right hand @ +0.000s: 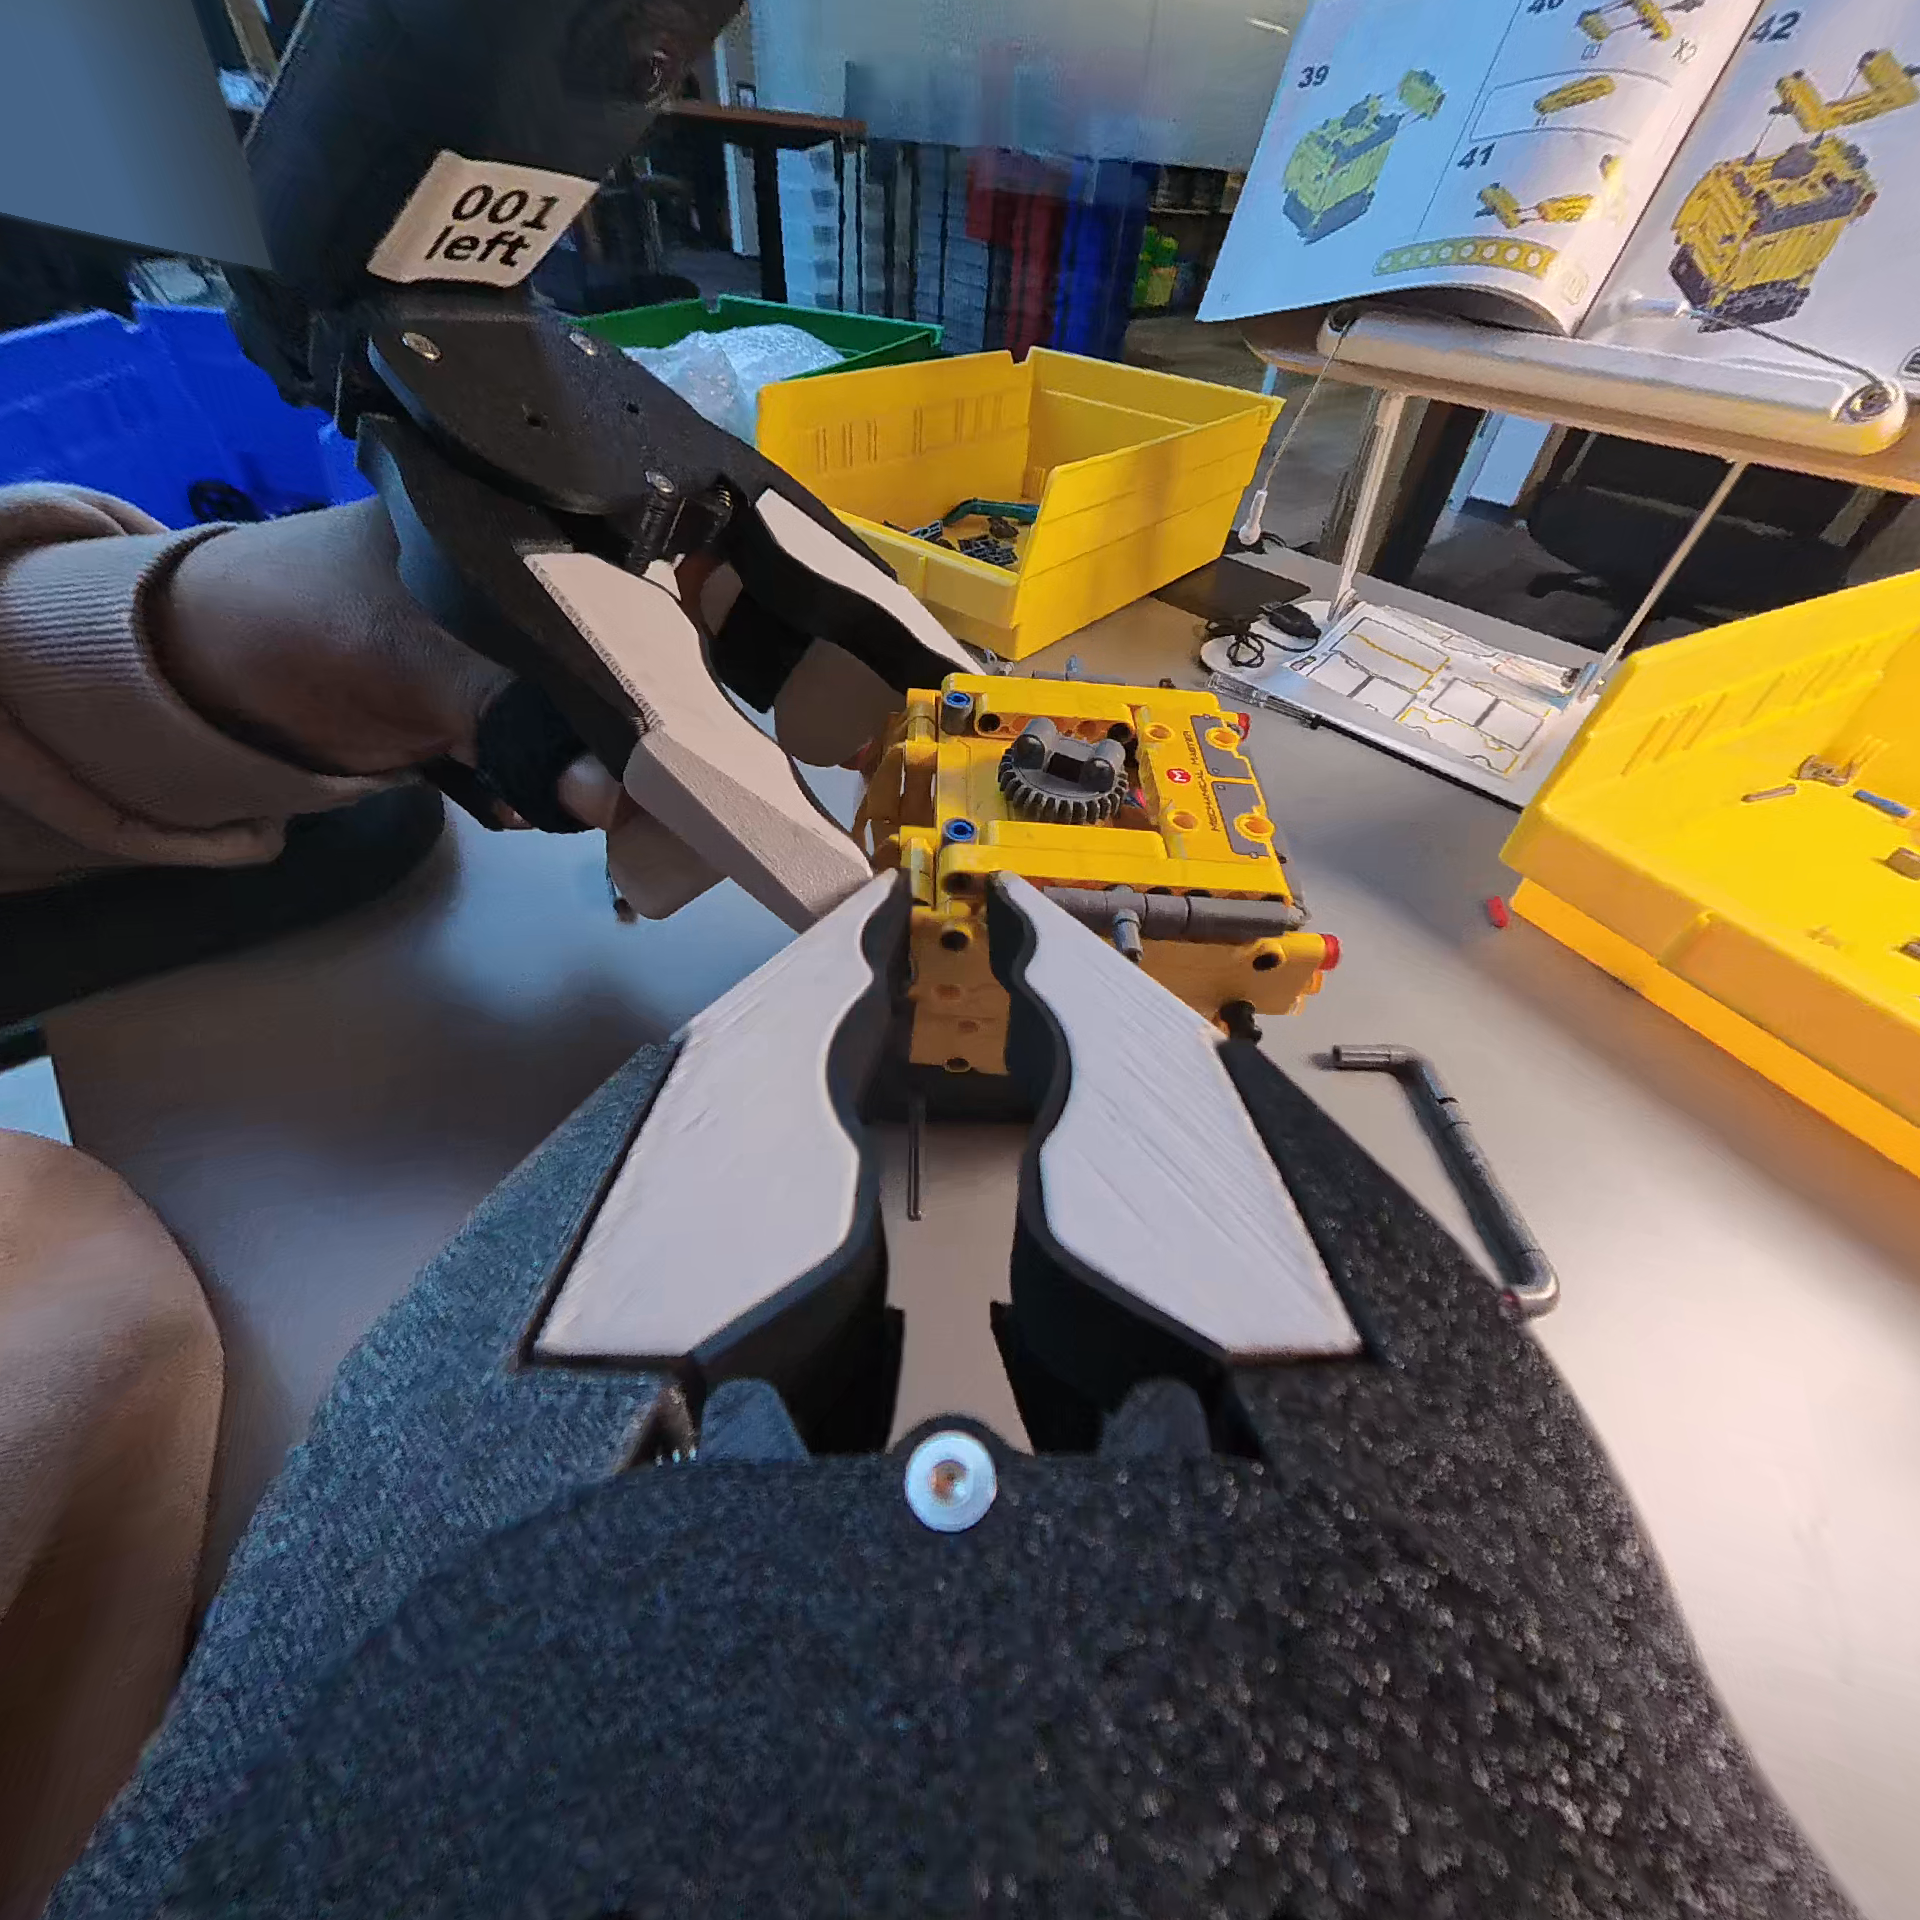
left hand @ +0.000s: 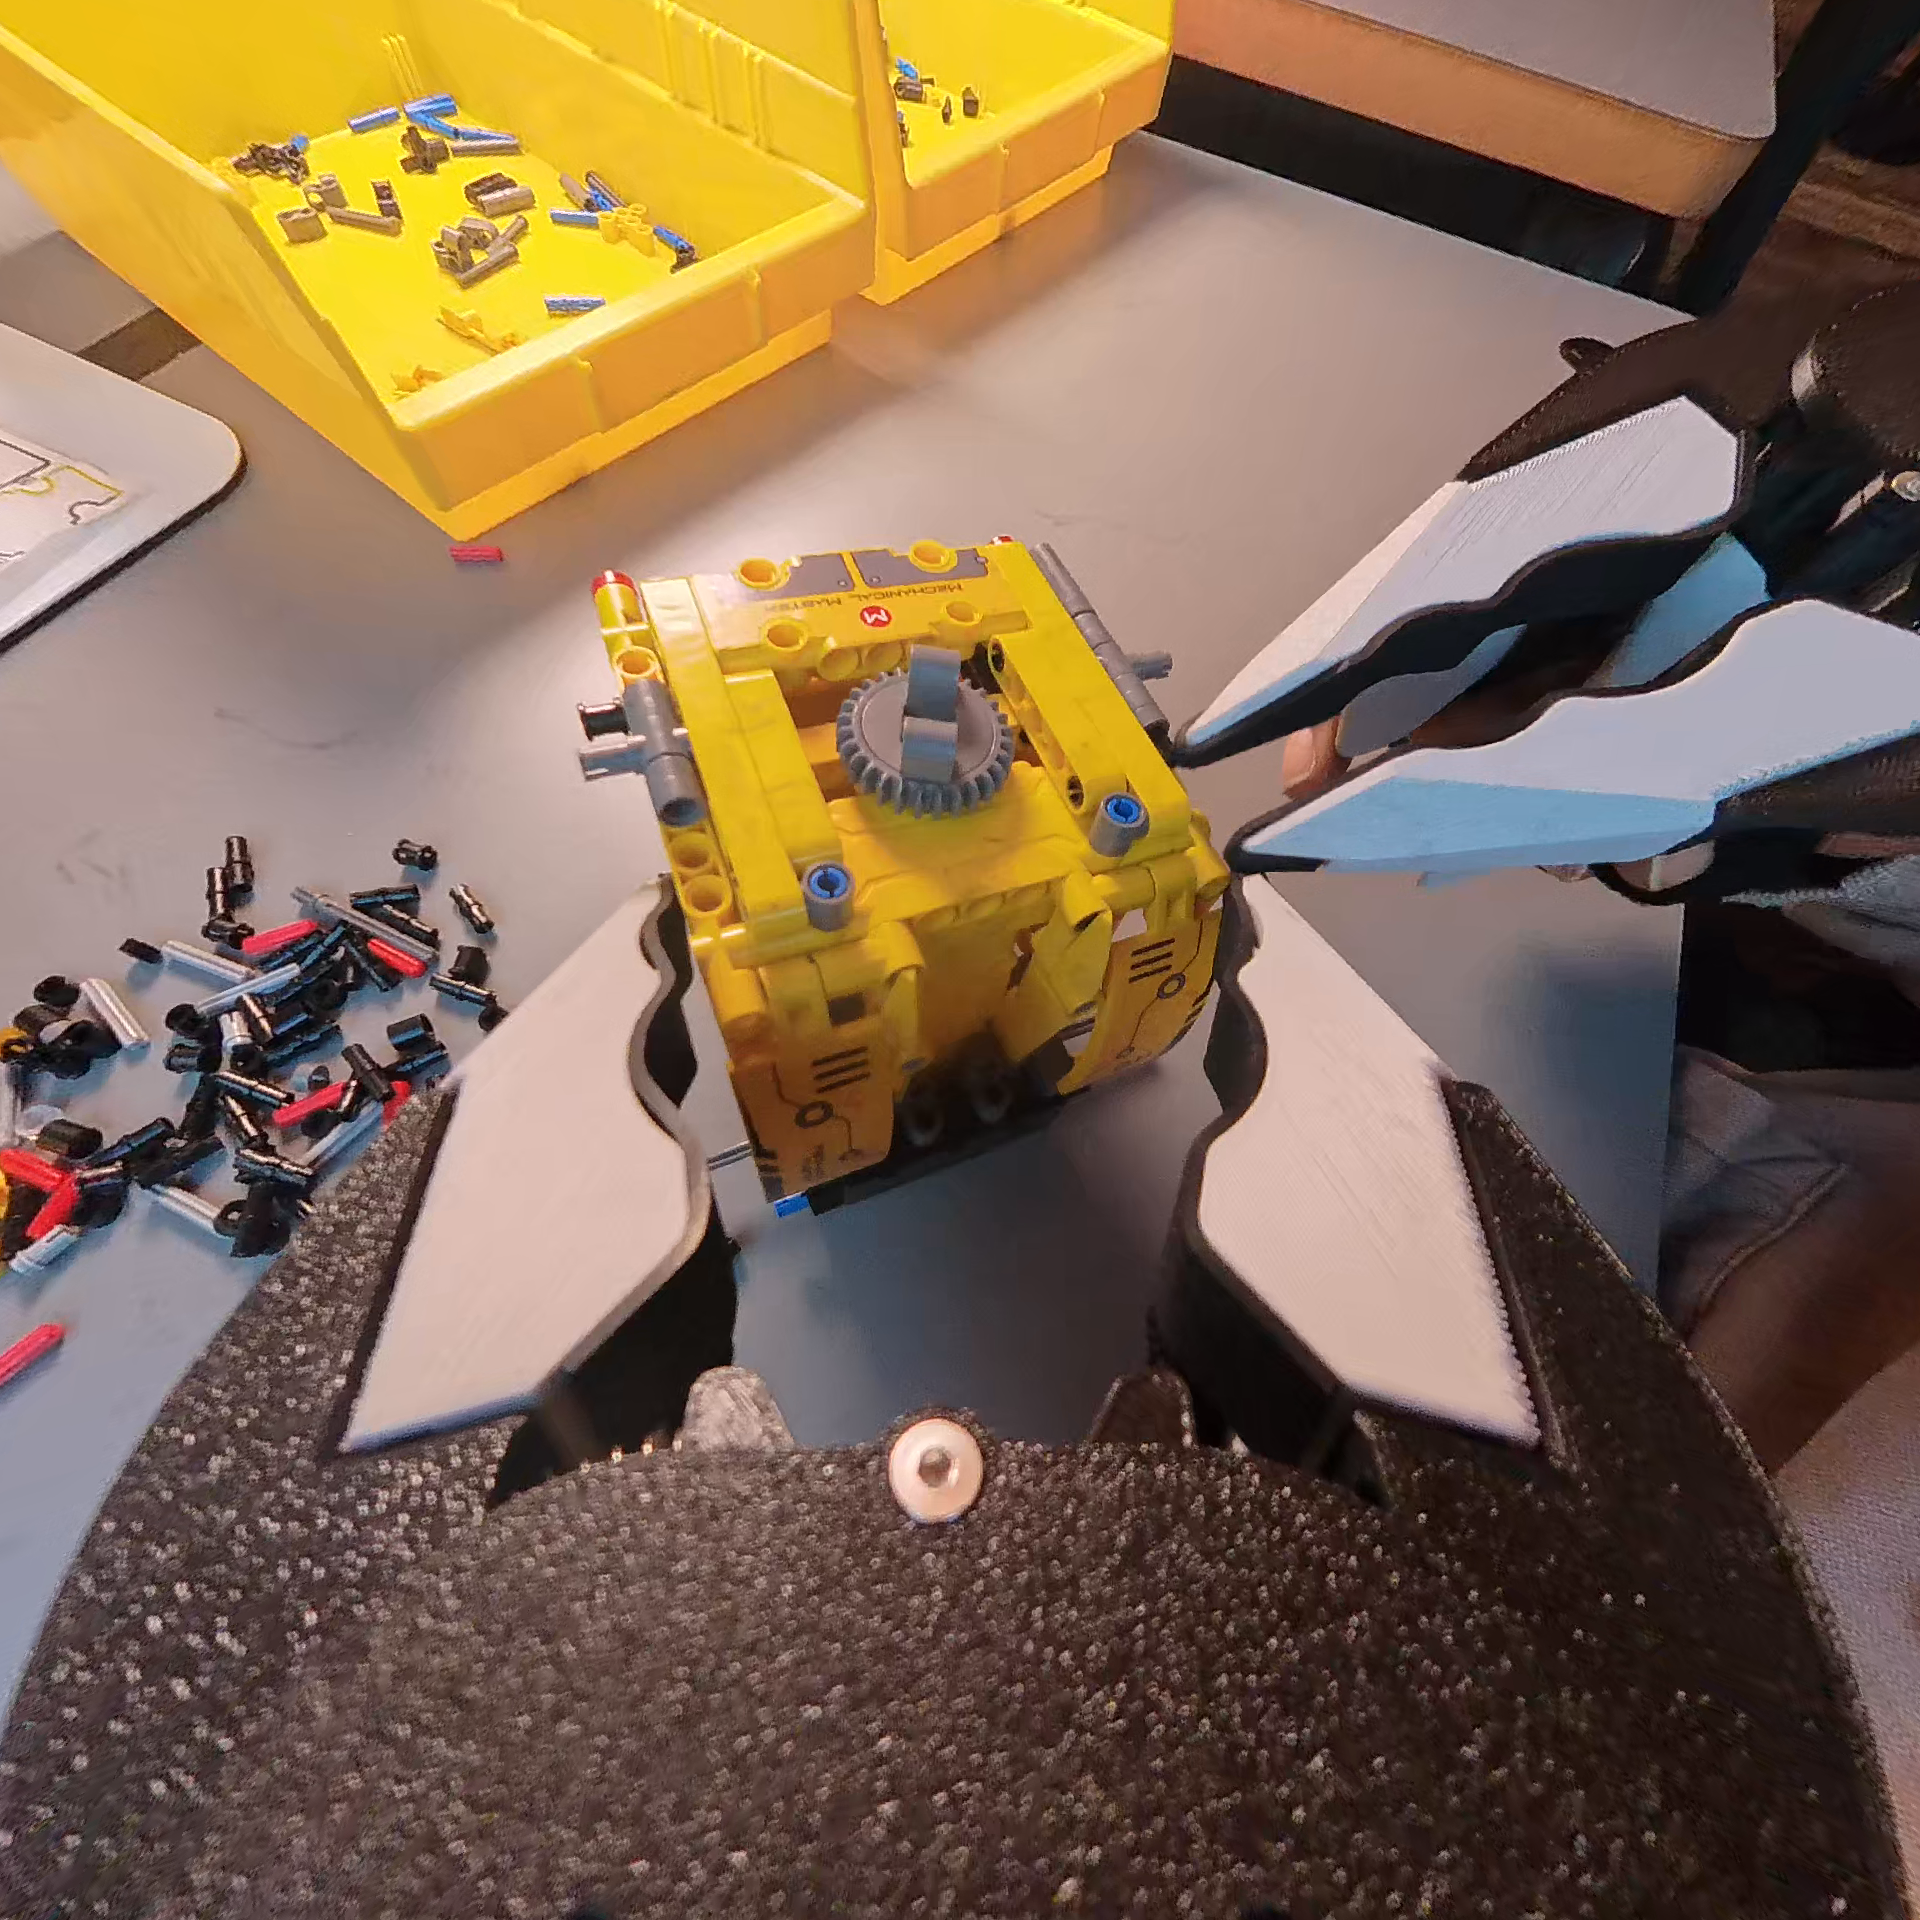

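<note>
A yellow brick-built model (left hand: 935, 935) with a grey gear (left hand: 925, 743) on top stands on the grey table (left hand: 1143, 416). My left gripper (left hand: 945, 914) is shut on the model, one finger on each side of its lower body. My right gripper (left hand: 1210, 798) comes in from the right, its tips at the model's near right corner. In the right wrist view my right gripper (right hand: 945, 888) pinches a yellow corner beam of the model (right hand: 1081, 842), fingers close on both sides. The left gripper (right hand: 920, 774) shows there at upper left, held by a hand (right hand: 312, 675).
Yellow bins (left hand: 499, 416) with small parts stand behind the model. A pile of black, red and grey pins (left hand: 239, 1039) lies to the left. A black bent rod (right hand: 1455, 1164) lies right of the model. An instruction booklet (right hand: 1558, 156) sits on a stand at the back right.
</note>
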Tool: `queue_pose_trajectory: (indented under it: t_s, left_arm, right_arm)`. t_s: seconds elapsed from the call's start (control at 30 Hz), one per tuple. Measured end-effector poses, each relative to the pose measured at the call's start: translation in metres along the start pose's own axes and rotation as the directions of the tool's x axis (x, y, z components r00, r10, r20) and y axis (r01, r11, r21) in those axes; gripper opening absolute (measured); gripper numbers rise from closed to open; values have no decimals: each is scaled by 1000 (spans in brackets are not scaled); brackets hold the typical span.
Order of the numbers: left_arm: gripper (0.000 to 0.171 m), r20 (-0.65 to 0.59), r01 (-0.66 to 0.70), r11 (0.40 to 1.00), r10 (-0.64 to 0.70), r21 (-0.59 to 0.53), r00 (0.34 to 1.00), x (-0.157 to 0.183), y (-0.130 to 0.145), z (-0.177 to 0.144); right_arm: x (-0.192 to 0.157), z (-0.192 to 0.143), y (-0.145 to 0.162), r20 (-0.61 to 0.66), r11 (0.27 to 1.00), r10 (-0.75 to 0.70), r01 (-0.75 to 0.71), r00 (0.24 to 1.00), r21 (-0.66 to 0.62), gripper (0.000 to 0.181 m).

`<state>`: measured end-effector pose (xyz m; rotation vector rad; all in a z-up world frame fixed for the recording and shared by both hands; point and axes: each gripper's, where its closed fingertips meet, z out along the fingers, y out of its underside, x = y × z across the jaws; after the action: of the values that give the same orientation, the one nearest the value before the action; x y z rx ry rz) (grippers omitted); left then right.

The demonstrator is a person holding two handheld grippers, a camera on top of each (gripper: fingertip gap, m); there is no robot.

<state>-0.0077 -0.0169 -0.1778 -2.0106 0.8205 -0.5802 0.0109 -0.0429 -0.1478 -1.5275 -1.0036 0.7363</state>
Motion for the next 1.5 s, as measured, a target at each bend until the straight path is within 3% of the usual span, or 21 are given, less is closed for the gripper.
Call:
queue_pose_trajectory:
  t_s: [0.13, 0.67, 0.73, 0.83, 0.93, 1.03, 1.23, 1.37, 1.5]
  left_arm:
    - [101, -11, 12, 1000, -11, 17, 1000, -2, -1, 1]
    - [101, -36, -96, 994, 98, 59, 995, 10, -13, 18]
    - [102, -75, -107, 991, 113, 76, 991, 14, -14, 19]
    - [120, -191, -94, 993, 105, 69, 976, 20, -10, 16]
    - [113, -257, -47, 993, 74, 108, 964, 12, -17, -8]
    - [111, -205, -19, 984, 56, 176, 977, -17, -31, -40]
    - [102, 39, -74, 957, 66, 281, 997, -74, -48, -111]
    - [102, 80, -40, 973, 22, 226, 997, -89, -17, -126]
    - [97, 33, -20, 994, 16, 108, 999, -79, 29, -108]
  right_arm:
    - [8, -8, -2, 1, 996, 72, -72, 997, 45, 21]
    - [42, -22, 0, -94, 998, 53, -51, 994, 30, 47]
    - [46, -19, 4, -103, 998, 59, -59, 993, 2, 62]
    - [48, -12, 12, -107, 995, 89, -94, 990, -43, 94]
    - [52, -2, 21, -142, 991, 67, -82, 988, -104, 121]
    - [51, 15, 28, -145, 986, 48, -70, 988, -151, 139]
    - [51, 34, 28, -117, 983, -2, -19, 993, -181, 123]
    - [47, 22, 15, -50, 989, 26, -33, 998, -147, 121]
    - [58, -6, 2, -32, 989, 14, -19, 999, -148, 119]
